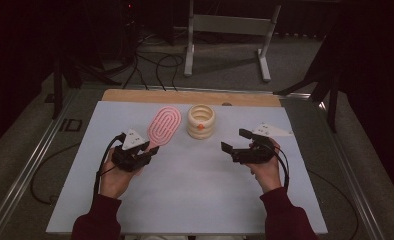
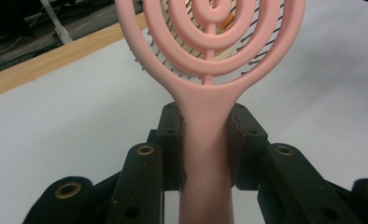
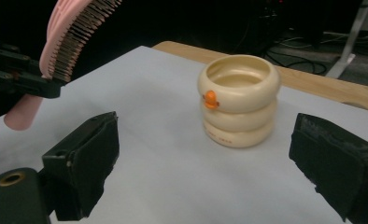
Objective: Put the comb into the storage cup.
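The left gripper, at the left centre of the high view, is clenched on the handle of a pink hairbrush, and the brush head points toward the upper middle of that frame. In the left gripper view the pads press the narrow neck from both sides. The grip sits far from the wide head, so I think the brush could twist or slip between the pads if the head meets something. The right gripper is released, with nothing between its wide jaws. It faces a cream ribbed cup with an orange spot, and closing off-centre could push the cup over. The brush has oval rings and dark bristles.
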The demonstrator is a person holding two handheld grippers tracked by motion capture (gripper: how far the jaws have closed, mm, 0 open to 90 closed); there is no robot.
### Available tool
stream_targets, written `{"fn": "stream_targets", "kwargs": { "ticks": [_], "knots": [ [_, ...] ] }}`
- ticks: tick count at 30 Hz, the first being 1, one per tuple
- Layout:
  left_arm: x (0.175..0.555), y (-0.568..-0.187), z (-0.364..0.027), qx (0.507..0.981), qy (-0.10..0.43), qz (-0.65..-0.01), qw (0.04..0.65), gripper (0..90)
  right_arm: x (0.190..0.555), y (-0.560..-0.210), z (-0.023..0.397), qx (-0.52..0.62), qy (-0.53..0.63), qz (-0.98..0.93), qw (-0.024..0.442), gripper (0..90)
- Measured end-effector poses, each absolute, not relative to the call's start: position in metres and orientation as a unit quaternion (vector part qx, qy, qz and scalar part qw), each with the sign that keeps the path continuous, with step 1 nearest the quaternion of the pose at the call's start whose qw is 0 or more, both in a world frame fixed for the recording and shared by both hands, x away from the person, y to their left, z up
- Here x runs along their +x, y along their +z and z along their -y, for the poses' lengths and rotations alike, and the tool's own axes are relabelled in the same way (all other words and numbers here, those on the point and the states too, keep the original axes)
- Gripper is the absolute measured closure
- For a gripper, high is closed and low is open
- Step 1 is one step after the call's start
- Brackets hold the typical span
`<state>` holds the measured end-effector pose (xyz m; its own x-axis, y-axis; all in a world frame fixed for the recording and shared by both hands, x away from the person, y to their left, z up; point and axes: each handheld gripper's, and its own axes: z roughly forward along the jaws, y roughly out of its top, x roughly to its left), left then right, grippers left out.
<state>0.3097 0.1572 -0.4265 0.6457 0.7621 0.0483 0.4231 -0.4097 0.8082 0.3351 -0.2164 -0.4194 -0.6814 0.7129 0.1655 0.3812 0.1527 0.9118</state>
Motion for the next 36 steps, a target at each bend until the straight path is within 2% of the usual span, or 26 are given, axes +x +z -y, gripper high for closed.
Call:
{"fn": "stream_targets", "kwargs": {
  "ticks": [36],
  "knots": [
    [0.302,-0.430,-0.130,0.824,0.220,-0.330,0.406,70.4,0.348,-0.413,0.169,0.343,0.566,-0.744,0.092,8.5]
  ]
}}
